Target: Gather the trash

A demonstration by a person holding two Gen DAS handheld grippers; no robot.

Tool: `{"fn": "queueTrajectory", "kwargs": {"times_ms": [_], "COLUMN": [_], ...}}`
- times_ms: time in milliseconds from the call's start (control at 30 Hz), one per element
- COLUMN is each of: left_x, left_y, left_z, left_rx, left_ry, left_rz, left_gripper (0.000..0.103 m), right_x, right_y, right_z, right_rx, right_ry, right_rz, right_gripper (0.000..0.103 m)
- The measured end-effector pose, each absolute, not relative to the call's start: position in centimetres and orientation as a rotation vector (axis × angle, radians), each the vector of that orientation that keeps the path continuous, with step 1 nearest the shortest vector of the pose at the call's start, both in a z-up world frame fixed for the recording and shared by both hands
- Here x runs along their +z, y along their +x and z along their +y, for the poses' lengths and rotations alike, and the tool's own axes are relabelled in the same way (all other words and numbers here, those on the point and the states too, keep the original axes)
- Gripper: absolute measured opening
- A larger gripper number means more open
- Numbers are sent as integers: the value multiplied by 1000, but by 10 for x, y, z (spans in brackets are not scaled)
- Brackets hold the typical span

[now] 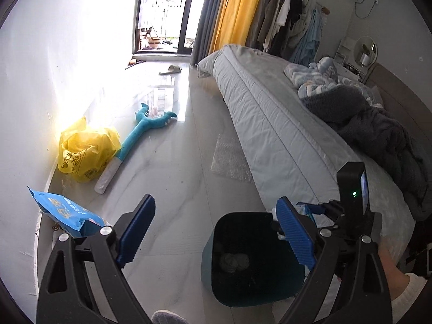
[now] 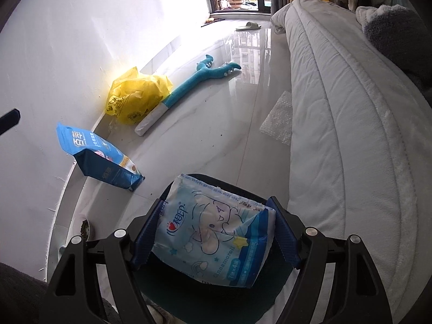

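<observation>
Right wrist: R gripper tilted down, clamping tissue pack over bin.

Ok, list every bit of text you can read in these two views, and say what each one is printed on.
"Cinnamoroll": on the tissue pack held in the right claw.
"7" and "x4": same pack, lower edge; the rest of that strip is too small to read.
Chinese brand characters by a red heart: same pack, not legible enough to quote.
Large white characters on the blue bag: too blurred to quote.
Dark print on the yellow bag: unreadable.
</observation>
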State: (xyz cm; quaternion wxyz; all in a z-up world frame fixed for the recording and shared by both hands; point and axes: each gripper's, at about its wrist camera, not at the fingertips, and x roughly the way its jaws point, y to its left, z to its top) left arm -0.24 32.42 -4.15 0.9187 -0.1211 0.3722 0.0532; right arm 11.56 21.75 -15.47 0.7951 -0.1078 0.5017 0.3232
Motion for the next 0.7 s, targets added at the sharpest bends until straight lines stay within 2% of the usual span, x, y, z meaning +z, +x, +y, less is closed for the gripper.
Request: {"fn": "queueTrajectory", "kwargs": {"times_ms": [333,400,567,700], "left_x": [-9,-2,8,13], "left_y": [-6,-7,-8,-6], "left_z": [313,307,283,267], "left_rx": [129,125,99,79], "left_ry": [-210,-183,-113,-78], "left_rz": [598,565,502,470], "left_gripper": [93,93,93,94], "right_x": [-170,-169,-163,-148], "right_y": [111,111,104,102], "right_z": [221,219,215,204], "right_rx": [683,689,719,721], "right_ry": [-290,-286,-282,-263], "right_rz": [1124,1134,1136,1092], "right_gripper": [79,82,96,98]}}
